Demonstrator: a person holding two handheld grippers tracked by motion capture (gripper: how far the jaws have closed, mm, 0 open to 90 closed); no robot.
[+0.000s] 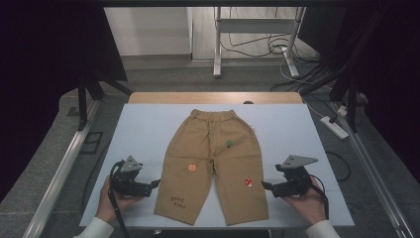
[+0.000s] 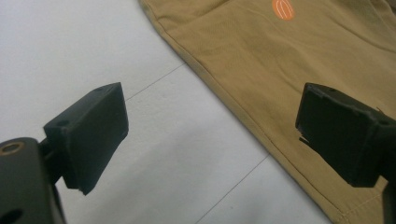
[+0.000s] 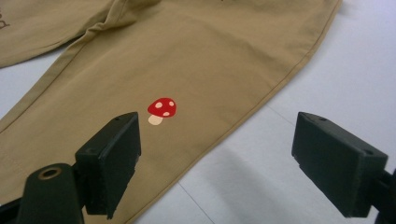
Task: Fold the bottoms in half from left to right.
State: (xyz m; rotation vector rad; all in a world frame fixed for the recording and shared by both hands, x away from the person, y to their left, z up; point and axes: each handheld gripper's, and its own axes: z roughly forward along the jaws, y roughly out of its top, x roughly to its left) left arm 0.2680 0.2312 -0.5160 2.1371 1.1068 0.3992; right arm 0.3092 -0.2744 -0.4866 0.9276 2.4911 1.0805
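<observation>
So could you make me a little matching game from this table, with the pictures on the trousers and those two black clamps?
Things:
1. mushroom patch
2. orange patch
3. green patch
4. left gripper

Descriptions:
A. red with white spots
B. open, beside the trousers on the table
C. highest of the three patches, toward the waistband
D. on the trouser leg nearer the left gripper

Pairs: 1-A, 2-D, 3-C, 4-B

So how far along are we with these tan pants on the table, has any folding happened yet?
Nothing looks folded: the tan pants lie flat and spread out on the table, waistband far, both legs straight. In hand is only the approach: the left gripper and right gripper sit open beside the outer leg edges near the hems, jaws apart with no cloth between them. Grasping the cloth and whatever handling follows are likely still to come.
</observation>
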